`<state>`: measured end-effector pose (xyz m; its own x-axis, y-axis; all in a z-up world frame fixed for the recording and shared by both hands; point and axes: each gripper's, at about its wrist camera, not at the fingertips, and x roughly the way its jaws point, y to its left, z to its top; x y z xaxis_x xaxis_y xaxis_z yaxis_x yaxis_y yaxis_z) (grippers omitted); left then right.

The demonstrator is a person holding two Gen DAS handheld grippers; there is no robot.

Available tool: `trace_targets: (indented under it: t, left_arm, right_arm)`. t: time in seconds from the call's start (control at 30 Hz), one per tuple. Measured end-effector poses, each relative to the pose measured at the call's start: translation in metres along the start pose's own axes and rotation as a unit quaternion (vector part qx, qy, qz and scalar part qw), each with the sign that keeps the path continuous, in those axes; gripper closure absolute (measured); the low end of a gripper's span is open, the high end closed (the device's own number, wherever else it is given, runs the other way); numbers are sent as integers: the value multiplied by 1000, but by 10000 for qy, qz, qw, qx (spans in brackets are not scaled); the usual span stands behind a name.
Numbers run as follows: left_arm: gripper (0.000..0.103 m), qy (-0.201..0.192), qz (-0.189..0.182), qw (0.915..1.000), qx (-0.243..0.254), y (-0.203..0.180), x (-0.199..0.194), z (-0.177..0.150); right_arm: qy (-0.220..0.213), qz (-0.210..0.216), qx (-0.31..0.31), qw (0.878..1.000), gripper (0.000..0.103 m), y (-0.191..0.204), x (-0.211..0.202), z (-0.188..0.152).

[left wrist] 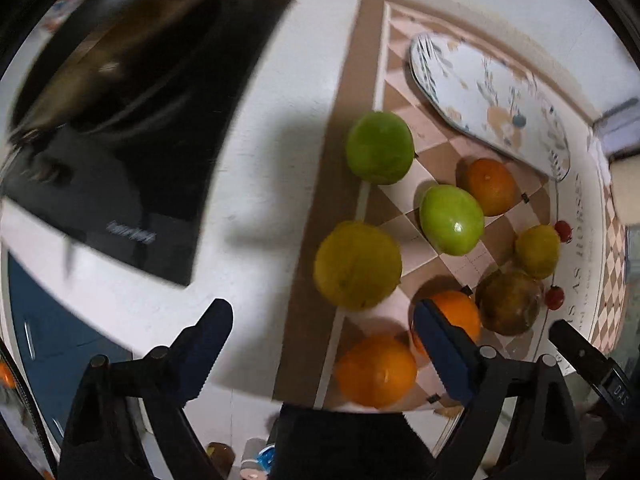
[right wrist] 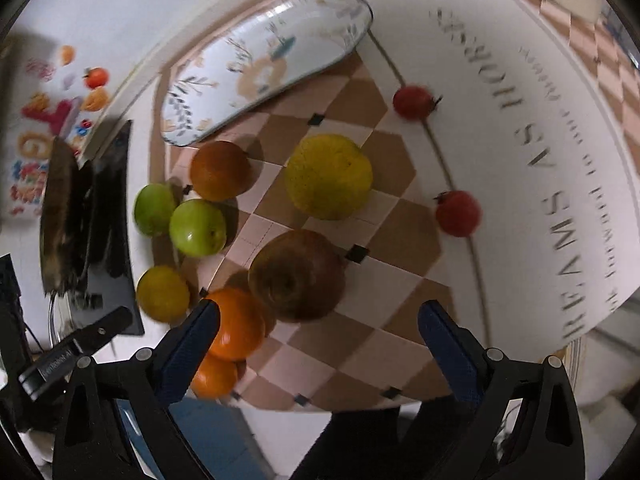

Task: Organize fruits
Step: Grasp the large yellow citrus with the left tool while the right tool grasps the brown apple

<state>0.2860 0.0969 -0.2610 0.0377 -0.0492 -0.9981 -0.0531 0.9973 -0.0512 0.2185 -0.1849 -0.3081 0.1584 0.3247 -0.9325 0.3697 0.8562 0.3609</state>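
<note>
White desk (left wrist: 260, 128) carries a checkered mat (right wrist: 360, 320) with the fruit bunched near its front edge, beside a black hob (left wrist: 152, 184) on the left. Left tongs (left wrist: 324, 344) gape wide, empty, above an orange (left wrist: 376, 372) at the mat's edge. Right tongs (right wrist: 320, 336) gape wide too, empty, over a brown apple (right wrist: 298, 274). 2 green apples (right wrist: 198, 227) touch each other. An empty plate (right wrist: 264, 64) lies at the far edge; bare mat lies near the right tongs.
</note>
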Motion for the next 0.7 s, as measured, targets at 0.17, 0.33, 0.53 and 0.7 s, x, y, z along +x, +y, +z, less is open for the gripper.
trace_targets:
  t: [0.17,0.33,0.53,0.7]
  left_arm:
    - [10,326,-92,9987,374,-11,29,20]
    - [13,482,-41,9963,706,-22,45,25]
    - [42,563,42,9933,1008,-28,55,21]
    - [42,428,124,9917,1204,-32,53,19]
  right_arm:
    - [128,-69,268,9995,4,3,22,9]
    - [292,47,453,9985,8,6,35,16]
    - [494,59,502,9975,25,16,55,17]
    - [422,-149,303,9985,33,29,60,15]
